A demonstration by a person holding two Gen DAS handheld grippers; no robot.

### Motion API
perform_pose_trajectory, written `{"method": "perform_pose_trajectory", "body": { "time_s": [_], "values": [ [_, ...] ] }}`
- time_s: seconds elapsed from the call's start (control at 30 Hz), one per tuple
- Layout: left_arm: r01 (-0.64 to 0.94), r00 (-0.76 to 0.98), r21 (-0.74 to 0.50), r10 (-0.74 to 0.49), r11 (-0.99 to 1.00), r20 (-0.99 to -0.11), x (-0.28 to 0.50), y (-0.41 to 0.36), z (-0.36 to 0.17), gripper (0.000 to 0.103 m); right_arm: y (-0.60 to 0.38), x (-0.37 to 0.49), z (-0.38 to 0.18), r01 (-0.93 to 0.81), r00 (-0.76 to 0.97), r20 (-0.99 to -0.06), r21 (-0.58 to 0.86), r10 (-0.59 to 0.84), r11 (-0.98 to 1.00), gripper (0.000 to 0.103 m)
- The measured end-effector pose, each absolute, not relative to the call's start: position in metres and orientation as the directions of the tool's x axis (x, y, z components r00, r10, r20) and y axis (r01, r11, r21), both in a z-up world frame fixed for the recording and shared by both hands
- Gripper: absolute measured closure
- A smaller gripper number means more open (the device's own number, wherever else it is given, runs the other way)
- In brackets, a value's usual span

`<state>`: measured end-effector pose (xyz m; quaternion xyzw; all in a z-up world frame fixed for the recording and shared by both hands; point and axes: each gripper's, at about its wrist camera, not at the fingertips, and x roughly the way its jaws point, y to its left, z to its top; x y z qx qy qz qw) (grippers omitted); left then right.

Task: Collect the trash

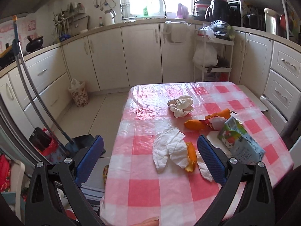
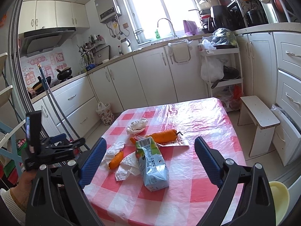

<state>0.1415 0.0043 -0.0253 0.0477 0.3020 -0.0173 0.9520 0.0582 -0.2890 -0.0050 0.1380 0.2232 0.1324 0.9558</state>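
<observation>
Nothing collected yet, by the look of it; all the trash lies on the checked table [image 2: 207, 124]. Left gripper [image 1: 150, 158] spread wide, empty, hovering over the near left part of the table; right gripper [image 2: 150, 162] likewise wide and empty, at the near edge.

Trash count on the cloth: drink carton [image 2: 152, 165] lying on its side, near centre; flat tissues [image 1: 169, 150] just left of it, touching a piece of orange peel [image 1: 191, 158]; longer orange peel [image 2: 163, 135] beyond the carton, resting on a torn wrapper [image 2: 178, 143]; crumpled tissue ball [image 1: 181, 105] farthest off. Judgement: task at its start; every piece left to lift.

Likely destination: flowered bin [image 1: 79, 94] with a bag liner on the floor, far left by the cabinets; both views show it.

Left view alone: a dustpan [image 1: 84, 141] on the floor beside the table. Right view alone: white stool [image 2: 257, 120] to the right; the person's hand [image 2: 24, 180] holding the left gripper; a pale yellow bowl-like thing [image 2: 278, 197] at near right, purpose unclear.
</observation>
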Motion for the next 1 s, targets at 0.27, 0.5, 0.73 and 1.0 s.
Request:
{"method": "perform_pose_trajectory", "body": {
  "time_s": [0.27,0.5,0.73,1.0],
  "values": [
    [0.025,0.802,0.042,0.005,0.999,-0.597,0.106,0.025,-0.047,0.007,-0.284,0.058,-0.005,-0.191,0.863,-0.402,0.3,0.305,0.935,0.012],
    [-0.004,0.8,-0.039,-0.02,0.999,-0.599,0.099,0.042,-0.066,0.007,-0.278,0.058,-0.006,-0.194,0.86,-0.415,0.273,0.297,0.942,0.012],
    [0.038,0.8,-0.048,-0.059,0.998,-0.598,0.096,0.036,-0.07,0.007,-0.275,0.06,-0.006,-0.195,0.857,-0.423,0.261,0.294,0.945,0.012],
    [0.058,0.79,-0.069,-0.088,0.996,-0.607,0.096,0.036,-0.074,0.007,-0.276,0.058,-0.006,-0.19,0.859,-0.419,0.274,0.295,0.943,0.012]
  ]
}}
